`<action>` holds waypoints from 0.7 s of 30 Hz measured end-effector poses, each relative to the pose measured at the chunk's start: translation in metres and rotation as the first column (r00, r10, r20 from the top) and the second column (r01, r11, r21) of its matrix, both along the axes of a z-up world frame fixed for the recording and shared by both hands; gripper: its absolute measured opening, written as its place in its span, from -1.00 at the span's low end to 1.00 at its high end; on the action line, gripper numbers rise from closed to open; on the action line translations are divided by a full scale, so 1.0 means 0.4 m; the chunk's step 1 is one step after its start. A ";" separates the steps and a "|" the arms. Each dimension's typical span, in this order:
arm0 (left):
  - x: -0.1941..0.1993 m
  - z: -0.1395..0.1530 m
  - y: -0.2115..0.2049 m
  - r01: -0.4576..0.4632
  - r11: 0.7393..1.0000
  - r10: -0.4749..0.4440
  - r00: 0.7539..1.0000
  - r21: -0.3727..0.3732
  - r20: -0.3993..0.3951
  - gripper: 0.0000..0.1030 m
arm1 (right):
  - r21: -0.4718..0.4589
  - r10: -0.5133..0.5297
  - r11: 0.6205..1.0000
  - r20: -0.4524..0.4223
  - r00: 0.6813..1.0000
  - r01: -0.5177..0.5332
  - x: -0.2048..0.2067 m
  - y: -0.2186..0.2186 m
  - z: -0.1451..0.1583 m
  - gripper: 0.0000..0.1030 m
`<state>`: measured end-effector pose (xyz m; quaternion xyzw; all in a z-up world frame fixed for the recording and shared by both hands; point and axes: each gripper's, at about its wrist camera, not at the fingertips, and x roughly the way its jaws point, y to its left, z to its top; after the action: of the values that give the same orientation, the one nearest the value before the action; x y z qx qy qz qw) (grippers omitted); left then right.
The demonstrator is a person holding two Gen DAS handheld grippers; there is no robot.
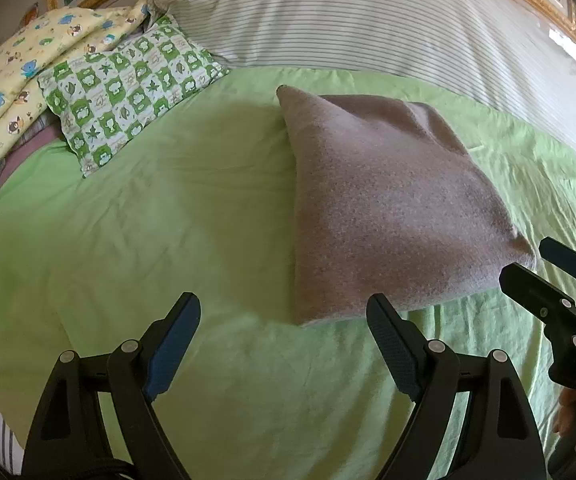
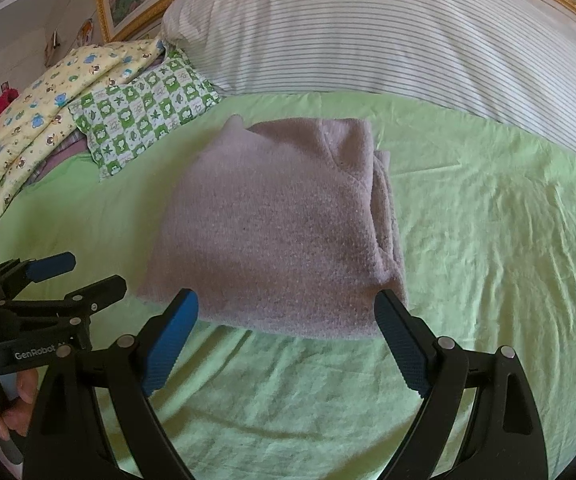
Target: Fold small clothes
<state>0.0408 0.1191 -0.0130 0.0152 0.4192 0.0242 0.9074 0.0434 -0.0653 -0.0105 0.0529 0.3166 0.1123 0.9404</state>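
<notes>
1. A folded grey-mauve fleece garment (image 2: 284, 224) lies on the green bedsheet (image 2: 488, 240), roughly in the middle of the bed, its layered edges stacked along its right side in the right wrist view.
2. The left gripper (image 1: 284, 320) hovers over the sheet with its jaws spread wide and nothing between them; its right blue pad sits just beside the garment's near edge (image 1: 368, 208), and whether it touches the cloth cannot be told.
3. The right gripper (image 2: 286, 316) is likewise spread wide and holds nothing; the garment's near edge lies between its two blue pads, just beyond their tips.
4. Each gripper shows in the other's view: the right one at the right border of the left wrist view, near the garment's near right corner, and the left one at the left border of the right wrist view, just left of the garment.
5. At the far side of the bed lies a large white striped pillow (image 2: 388, 32).
6. To the far left sit a green-and-white checked pillow (image 1: 128, 92) and a yellow cartoon-print cloth (image 1: 20, 72), touching each other.
7. A gilt picture frame (image 2: 102, 12) hangs on the wall behind the bed.
</notes>
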 end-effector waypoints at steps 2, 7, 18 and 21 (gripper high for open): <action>0.000 0.001 0.001 0.001 1.000 -0.001 1.000 0.000 0.000 0.66 | 0.002 0.002 1.000 0.001 1.000 -0.002 -0.001 0.002 0.001 0.75; -0.004 0.004 0.003 0.000 1.000 0.000 1.000 0.000 0.002 0.66 | 0.002 0.001 1.000 0.001 1.000 -0.001 -0.001 0.000 0.001 0.75; -0.004 0.009 0.005 0.000 1.000 0.000 1.000 -0.001 0.002 0.67 | 0.002 -0.008 1.000 0.003 1.000 0.008 -0.007 0.003 0.003 0.76; -0.004 0.009 0.005 -0.001 1.000 0.001 1.000 -0.003 0.000 0.67 | 0.003 -0.010 1.000 0.003 1.000 0.010 -0.008 0.003 0.004 0.76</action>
<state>0.0393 0.1211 -0.0093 0.0136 0.4194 0.0242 0.9074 0.0403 -0.0643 -0.0091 0.0555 0.3146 0.1081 0.9414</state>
